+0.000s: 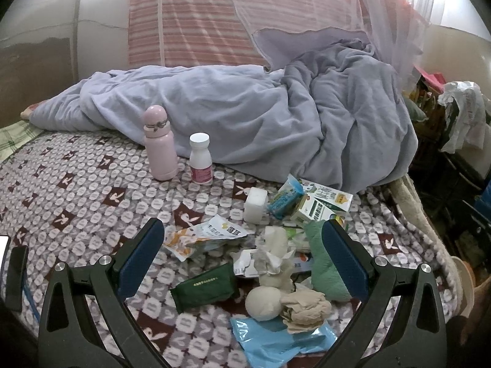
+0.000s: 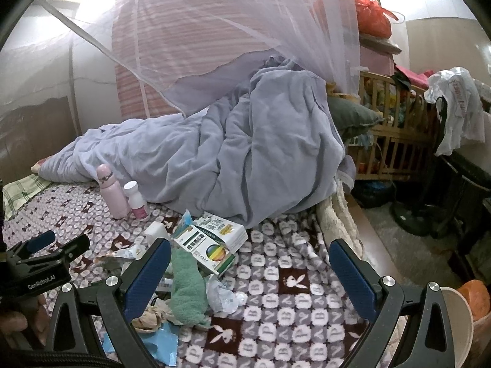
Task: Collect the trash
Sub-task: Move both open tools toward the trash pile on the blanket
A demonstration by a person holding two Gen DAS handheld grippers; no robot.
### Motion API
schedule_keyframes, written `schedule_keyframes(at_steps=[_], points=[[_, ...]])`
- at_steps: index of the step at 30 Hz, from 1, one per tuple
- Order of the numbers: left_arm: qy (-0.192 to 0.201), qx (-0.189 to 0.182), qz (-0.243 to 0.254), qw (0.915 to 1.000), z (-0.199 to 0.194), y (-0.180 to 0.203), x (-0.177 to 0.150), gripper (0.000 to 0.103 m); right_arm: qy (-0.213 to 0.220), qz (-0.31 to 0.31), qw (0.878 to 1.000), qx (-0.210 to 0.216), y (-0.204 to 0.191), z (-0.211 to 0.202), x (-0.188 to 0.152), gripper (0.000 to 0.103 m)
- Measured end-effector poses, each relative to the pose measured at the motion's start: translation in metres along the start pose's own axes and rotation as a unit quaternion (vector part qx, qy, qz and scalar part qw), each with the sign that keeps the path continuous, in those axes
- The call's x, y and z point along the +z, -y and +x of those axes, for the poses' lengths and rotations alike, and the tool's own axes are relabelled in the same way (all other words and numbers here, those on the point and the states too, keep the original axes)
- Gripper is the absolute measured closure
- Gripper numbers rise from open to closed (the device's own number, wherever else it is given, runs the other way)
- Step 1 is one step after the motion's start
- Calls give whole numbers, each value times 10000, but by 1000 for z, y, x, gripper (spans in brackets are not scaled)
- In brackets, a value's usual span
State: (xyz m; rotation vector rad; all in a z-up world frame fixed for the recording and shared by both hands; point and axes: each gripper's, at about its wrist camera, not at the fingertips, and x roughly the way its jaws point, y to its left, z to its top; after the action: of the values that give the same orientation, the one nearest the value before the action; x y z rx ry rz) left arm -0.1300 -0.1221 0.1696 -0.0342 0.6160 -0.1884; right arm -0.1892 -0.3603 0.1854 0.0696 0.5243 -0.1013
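Observation:
A heap of trash lies on the patterned bedspread (image 1: 76, 196): a crumpled white tissue (image 1: 273, 260), a dark green wrapper (image 1: 205, 285), a blue wrapper (image 1: 276, 340), a white and orange sachet (image 1: 205, 234), a beige wad (image 1: 303, 308) and a green cloth (image 1: 325, 263). My left gripper (image 1: 242, 257) hangs open just above this heap, nothing between its pads. In the right wrist view the green cloth (image 2: 187, 288) and a medicine box (image 2: 211, 242) sit left of centre. My right gripper (image 2: 251, 273) is open over bare bedspread (image 2: 291, 282), holding nothing. The left gripper (image 2: 46, 245) shows at the left edge there.
A pink flask (image 1: 159, 144) and a white pill bottle (image 1: 200, 158) stand upright behind the heap, with a lilac quilt (image 1: 276, 122) bunched beyond. A phone (image 1: 15, 276) lies at the left. A wooden crib (image 2: 392, 141) and fan base (image 2: 414, 214) stand right of the bed; a bucket rim (image 2: 457, 322) sits lower right.

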Motion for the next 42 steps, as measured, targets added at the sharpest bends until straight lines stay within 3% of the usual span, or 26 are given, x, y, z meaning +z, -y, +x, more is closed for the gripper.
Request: schedule_keyframes(at_steps=[20,42], points=[[-22,20,5,10000,-1,-7,-1,1,-120,-3,9999,67,0,4,-4,1],[-365,235,108,9990,3,-55,-12,1,-476,-100,9987,117,0,21,-12,1]])
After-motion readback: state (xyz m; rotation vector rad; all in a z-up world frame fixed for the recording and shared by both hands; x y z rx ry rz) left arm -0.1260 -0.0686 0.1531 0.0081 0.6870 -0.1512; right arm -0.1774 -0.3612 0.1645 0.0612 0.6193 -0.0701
